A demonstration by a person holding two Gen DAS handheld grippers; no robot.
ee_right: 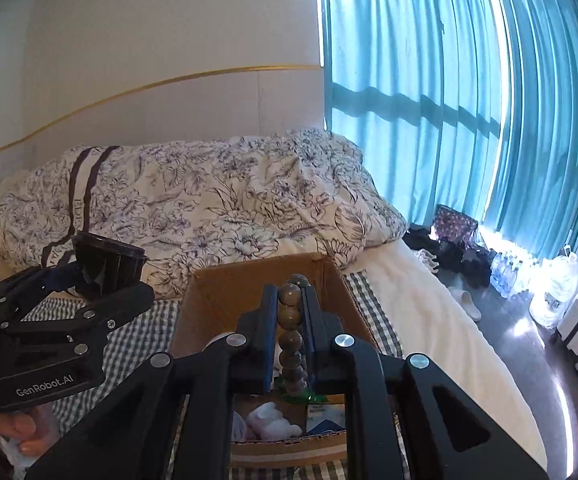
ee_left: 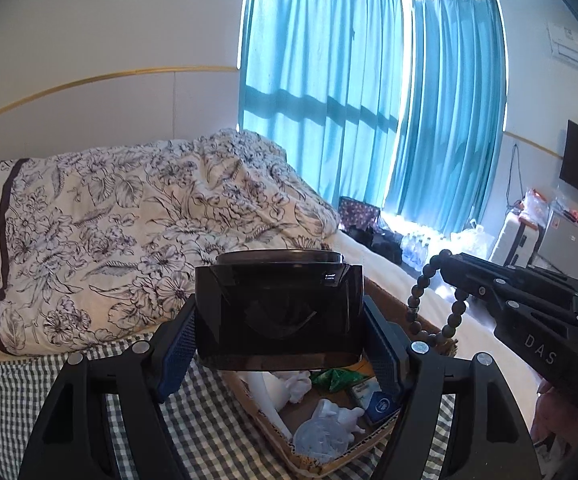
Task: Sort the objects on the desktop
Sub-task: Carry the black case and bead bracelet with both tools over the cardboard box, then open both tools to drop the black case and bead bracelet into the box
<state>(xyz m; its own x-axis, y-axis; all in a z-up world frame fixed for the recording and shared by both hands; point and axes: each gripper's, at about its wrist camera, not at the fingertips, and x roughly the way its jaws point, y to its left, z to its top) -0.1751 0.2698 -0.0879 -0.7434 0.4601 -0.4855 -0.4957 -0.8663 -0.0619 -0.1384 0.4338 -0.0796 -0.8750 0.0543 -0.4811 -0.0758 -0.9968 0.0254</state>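
A: Left hand-held gripper (ee_left: 279, 354) is clamped on the glossy black plastic container (ee_left: 279, 312), fingers wide on its two sides, the brown cardboard box (ee_left: 309, 458) just below at six o'clock.

B: And the right hand-held gripper (ee_right: 291, 334), at three o'clock from it, is pinched nearly together on a string of dark round wooden beads (ee_right: 291, 316), dangling over that box on the green checked cloth (ee_right: 129, 344).
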